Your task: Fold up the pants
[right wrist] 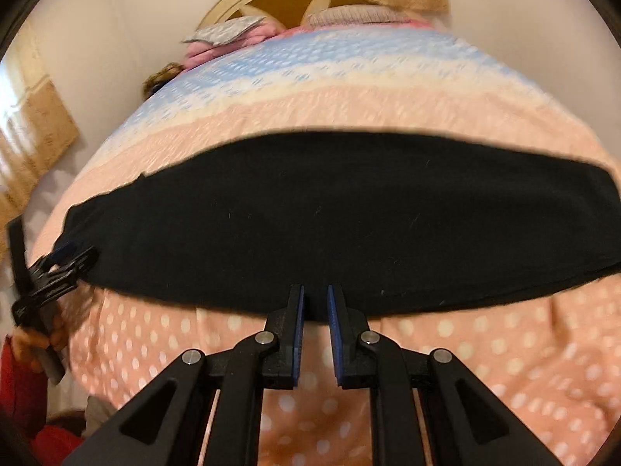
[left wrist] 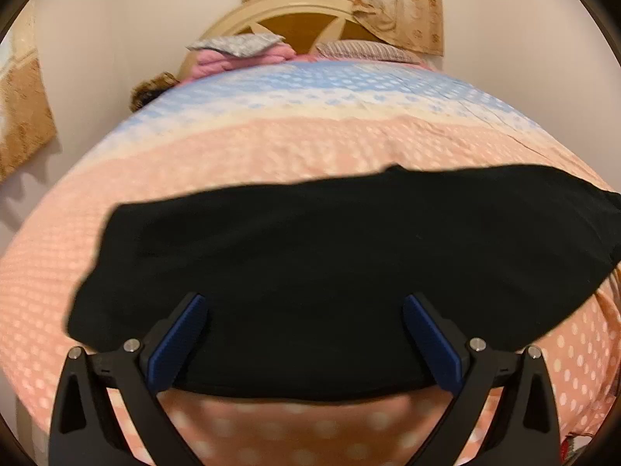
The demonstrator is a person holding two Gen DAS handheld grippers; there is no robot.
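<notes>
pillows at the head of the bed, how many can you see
2: a grey patterned pillow on the pink bedding at left, and a striped pillow at right by the headboard. More may be hidden.

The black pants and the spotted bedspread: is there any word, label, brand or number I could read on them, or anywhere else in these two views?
None: no readable text in either view.
The black pants show no tag or print.
The bedspread carries only dots.
The curtain has a floral pattern, no lettering.
The left gripper and right gripper bear no visible markings.
</notes>
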